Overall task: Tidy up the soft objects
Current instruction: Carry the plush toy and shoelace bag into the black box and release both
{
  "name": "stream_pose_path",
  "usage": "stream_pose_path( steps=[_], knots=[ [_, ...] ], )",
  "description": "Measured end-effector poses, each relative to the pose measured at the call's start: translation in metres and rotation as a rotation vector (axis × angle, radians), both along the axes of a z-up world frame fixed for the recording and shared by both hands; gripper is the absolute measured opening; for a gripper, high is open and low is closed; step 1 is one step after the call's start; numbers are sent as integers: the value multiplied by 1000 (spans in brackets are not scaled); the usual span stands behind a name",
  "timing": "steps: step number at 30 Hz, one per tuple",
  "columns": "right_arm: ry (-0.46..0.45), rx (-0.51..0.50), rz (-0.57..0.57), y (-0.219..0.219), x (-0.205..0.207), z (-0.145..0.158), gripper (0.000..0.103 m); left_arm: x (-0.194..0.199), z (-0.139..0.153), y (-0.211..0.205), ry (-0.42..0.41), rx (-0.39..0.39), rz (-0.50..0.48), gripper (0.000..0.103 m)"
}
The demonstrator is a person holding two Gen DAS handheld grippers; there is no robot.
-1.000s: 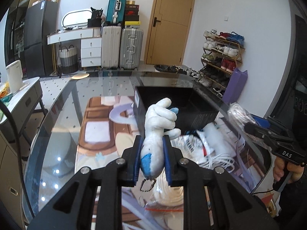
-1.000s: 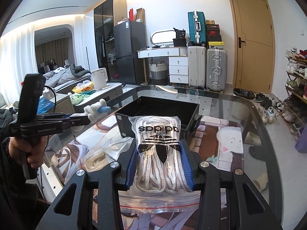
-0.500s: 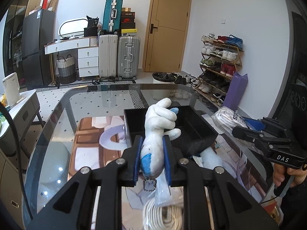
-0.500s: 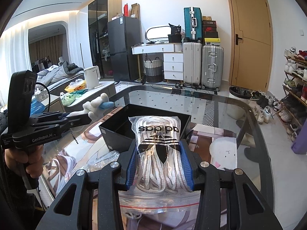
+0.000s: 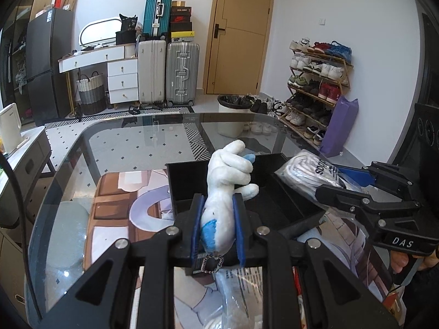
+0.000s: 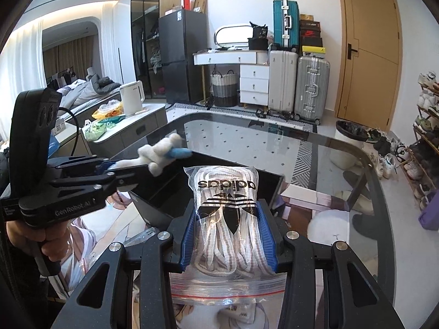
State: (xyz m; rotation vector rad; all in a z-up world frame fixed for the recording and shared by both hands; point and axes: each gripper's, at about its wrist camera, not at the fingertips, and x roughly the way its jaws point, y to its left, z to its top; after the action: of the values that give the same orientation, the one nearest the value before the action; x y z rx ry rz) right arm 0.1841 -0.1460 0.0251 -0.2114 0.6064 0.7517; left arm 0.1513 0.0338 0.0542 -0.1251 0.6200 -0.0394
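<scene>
With your left gripper (image 5: 216, 227) clamping the plush (image 5: 227, 189) and right gripper (image 6: 229, 235) clamping the bag (image 6: 226, 213), carry both over the bin (image 5: 274, 192) before releasing.

White walls, a tan door (image 5: 238, 33) ahead of me. Left of it stood two silver suitcases (image 5: 167, 74), a teal one (image 5: 157, 11) stacked above, white drawers (image 5: 122, 81) and a dark fridge (image 5: 48, 63). Shoe rack (image 5: 315, 82) on the right wall. Pale tiled floor (image 5: 131, 142) with small dark diamonds showed through my glass tabletop (image 5: 68, 181).
</scene>
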Motion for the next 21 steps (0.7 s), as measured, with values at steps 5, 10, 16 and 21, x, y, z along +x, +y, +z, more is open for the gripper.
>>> stream_pose_path(
  steps=[5, 10, 16, 21],
  knots=[
    [26, -25, 5, 14, 13, -4, 42, 13, -4, -3, 21, 13, 2, 19],
    [43, -81, -4, 28, 26, -13, 42, 22, -11, -2, 45, 17, 8, 19],
    [42, -122, -2, 38, 36, -18, 42, 30, -18, -6, 68, 41, 10, 19],
    [38, -106, 9, 34, 37, -19, 50, 32, -20, -13, 91, 61, 11, 21]
  ],
)
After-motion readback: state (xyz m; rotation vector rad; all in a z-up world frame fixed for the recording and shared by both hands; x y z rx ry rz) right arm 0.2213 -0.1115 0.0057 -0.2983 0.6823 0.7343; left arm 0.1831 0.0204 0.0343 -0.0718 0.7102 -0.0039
